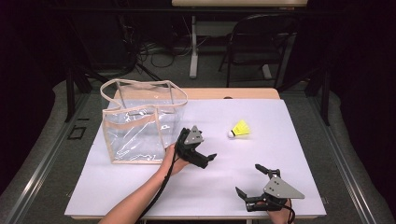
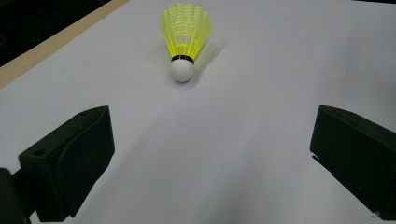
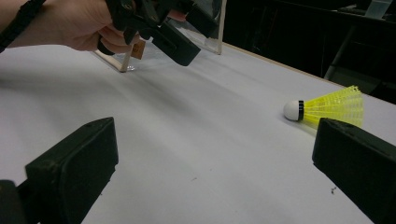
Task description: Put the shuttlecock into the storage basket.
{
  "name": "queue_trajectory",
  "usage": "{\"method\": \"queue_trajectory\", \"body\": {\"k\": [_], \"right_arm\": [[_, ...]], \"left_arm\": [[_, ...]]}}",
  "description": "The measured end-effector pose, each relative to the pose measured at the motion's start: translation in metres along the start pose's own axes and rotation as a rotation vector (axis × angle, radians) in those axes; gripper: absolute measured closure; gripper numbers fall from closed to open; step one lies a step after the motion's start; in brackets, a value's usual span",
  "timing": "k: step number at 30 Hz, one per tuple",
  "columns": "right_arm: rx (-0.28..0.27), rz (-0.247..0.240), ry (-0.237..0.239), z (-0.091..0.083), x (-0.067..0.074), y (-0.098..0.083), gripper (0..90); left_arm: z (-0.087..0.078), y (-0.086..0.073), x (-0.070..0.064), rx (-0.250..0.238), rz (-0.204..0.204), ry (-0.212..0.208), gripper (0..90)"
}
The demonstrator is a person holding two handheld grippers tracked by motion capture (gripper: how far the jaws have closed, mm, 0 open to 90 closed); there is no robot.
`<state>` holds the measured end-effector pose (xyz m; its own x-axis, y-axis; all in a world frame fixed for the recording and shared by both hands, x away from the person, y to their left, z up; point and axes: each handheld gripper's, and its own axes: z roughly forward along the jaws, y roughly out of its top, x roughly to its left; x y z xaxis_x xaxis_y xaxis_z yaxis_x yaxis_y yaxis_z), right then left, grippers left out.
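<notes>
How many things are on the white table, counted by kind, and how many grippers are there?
Shuttlecock, yellow with a white tip: 1
Clear bag with beige trim: 1
Grippers, both open: 2, the left gripper and the right gripper
Total: 4

The shuttlecock I face is yellow-skirted with a white cork tip and a black band. It lies on its side on the white table, untouched, cork toward my left jaws.
</notes>
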<state>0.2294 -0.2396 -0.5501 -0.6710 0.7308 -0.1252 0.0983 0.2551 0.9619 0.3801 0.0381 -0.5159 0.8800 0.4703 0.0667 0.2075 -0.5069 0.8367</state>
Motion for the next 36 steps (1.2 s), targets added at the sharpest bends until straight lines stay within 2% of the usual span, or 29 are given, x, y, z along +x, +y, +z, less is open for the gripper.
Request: {"method": "queue_trajectory", "body": {"k": [15,30,36], "right_arm": [[0.003,0.005,-0.005,0.0,-0.002,-0.001,0.0],[0.007,0.012,-0.008,0.0,-0.002,-0.001,0.0],[0.006,0.013,-0.007,0.0,-0.002,-0.001,0.0]], "left_arm": [[0.036,0.025,0.007,0.065,0.002,-0.003,0.1],[0.061,0.038,0.014,0.103,-0.005,0.0,0.0],[0.069,0.044,0.015,0.123,0.005,0.006,0.1]]}}
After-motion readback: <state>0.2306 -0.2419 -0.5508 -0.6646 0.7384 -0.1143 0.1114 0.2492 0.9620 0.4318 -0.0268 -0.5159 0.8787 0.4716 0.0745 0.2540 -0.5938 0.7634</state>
